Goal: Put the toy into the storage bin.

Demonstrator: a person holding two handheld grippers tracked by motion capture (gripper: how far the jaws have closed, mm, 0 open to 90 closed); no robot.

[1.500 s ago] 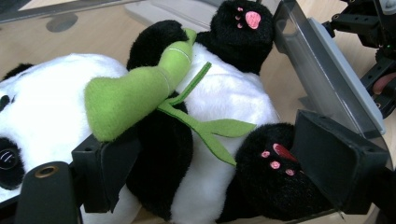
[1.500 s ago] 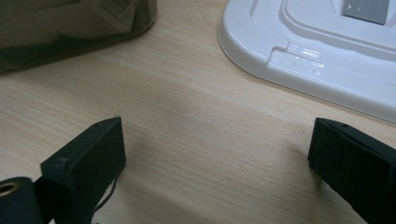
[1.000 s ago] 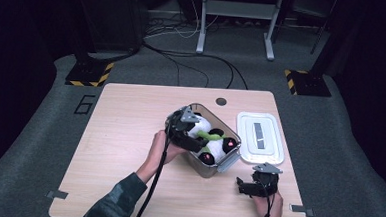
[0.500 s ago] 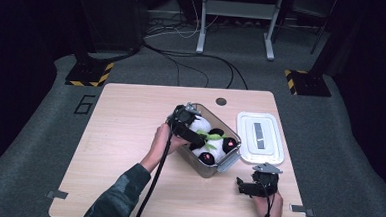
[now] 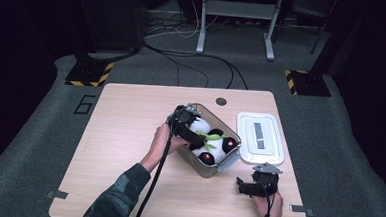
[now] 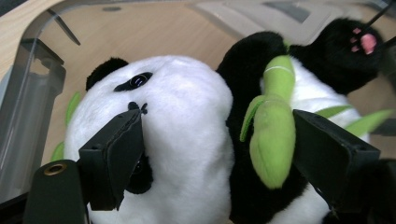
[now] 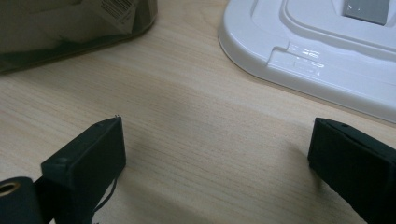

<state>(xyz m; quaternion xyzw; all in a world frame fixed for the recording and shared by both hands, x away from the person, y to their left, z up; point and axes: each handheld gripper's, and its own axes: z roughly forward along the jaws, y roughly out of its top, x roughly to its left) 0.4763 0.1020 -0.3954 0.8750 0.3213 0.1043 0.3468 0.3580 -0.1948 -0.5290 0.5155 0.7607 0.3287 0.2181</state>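
the plush panda point(image 5: 210, 143) lies in the clear bin point(image 5: 228, 161) at the middle of the table point(image 5: 120, 129). the bin's lid point(image 5: 259, 138) lies just right of it, and the right gripper point(image 5: 253, 186) sits in front of the lid.

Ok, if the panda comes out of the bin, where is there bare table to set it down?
The widest bare patch is the table's left half, between the clear bin and the left edge. A narrower strip runs along the near edge between the two forearms. It is crowded on the right: the white lid lies beside the bin, with the right gripper just below it.
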